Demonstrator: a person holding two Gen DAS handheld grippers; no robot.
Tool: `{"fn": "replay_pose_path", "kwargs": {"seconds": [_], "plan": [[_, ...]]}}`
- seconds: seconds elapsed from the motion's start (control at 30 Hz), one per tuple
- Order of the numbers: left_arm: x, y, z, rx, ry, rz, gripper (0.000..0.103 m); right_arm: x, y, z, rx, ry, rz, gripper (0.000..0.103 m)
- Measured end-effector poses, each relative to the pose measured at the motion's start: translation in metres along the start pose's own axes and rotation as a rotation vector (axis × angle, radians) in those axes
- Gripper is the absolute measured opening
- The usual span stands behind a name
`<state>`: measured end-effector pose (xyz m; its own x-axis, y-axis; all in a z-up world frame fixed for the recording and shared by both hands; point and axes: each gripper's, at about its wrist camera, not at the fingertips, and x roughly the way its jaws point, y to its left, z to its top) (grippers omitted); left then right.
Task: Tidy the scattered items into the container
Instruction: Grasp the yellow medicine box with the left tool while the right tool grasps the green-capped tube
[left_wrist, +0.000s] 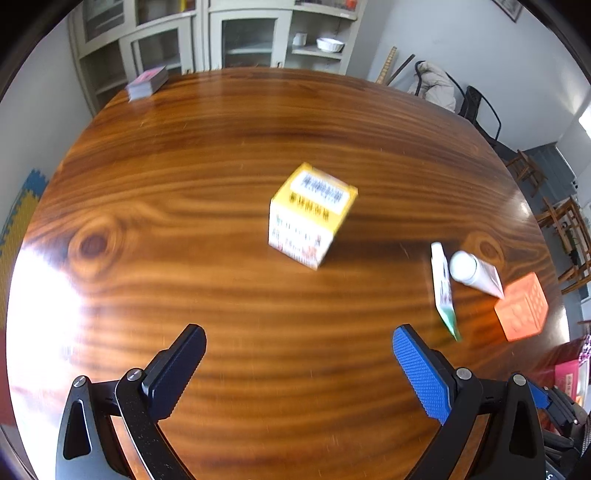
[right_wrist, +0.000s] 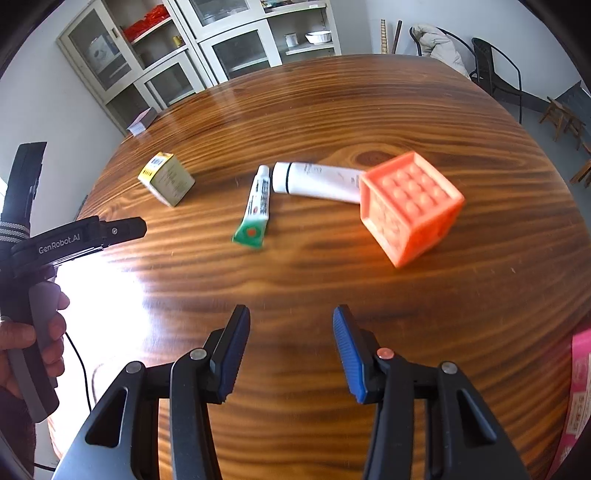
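1. Four loose items lie on the round wooden table (right_wrist: 332, 92): a yellow box (left_wrist: 312, 216), a small green-ended tube (right_wrist: 255, 206), a white tube (right_wrist: 317, 181) and an orange cube (right_wrist: 410, 206). No container shows clearly in either view; only a pink edge (right_wrist: 580, 387) appears at the far right, and what it is cannot be told.
2. The left gripper (left_wrist: 299, 369) has its jaws spread wide with nothing between them. The yellow box sits straight ahead of it, well apart, almost on the line between the fingers, with one corner turned toward the gripper.
3. The right gripper (right_wrist: 291, 347) stands partly open, jaws about half apart and empty. The small tube lies ahead and slightly left of it, its long axis running nearly away from the gripper, green end nearest.
4. The white tube lies farther ahead, its long axis crosswise, its flat end touching or tucked behind the cube, which sits ahead to the right.
5. Judgement: the left hand is nearer the box, the right hand nearer both tubes and the cube. The small tube's axis suits a straight-on pinch across its width.
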<state>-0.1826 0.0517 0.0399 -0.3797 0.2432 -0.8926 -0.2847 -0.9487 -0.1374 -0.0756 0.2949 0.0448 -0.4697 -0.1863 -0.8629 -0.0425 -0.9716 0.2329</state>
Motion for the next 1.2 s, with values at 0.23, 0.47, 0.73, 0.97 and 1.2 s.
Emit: {"fn": "replay_pose_path", "kwargs": {"seconds": [0.23,0.47,0.73,0.97,1.2], "plan": [[0.026,0.003,0.028,0.113,-0.068,0.021,0.102,0.018,0.009,0.018,-0.008,0.000,0.009,0.051],[0.044,0.009,0.045,0.094,-0.070,0.014,0.103,0.040,0.020,0.039,-0.028,0.001,0.013,0.051],[0.056,0.009,0.046,0.092,-0.069,-0.037,0.072,0.058,0.027,0.059,-0.040,-0.006,0.001,0.051],[0.052,0.007,0.047,0.107,-0.068,-0.045,0.046,0.075,0.041,0.071,-0.078,-0.023,-0.016,0.051],[0.034,0.012,0.036,0.071,-0.080,-0.041,0.046,0.086,0.060,0.078,-0.187,-0.057,-0.114,0.027]]}}
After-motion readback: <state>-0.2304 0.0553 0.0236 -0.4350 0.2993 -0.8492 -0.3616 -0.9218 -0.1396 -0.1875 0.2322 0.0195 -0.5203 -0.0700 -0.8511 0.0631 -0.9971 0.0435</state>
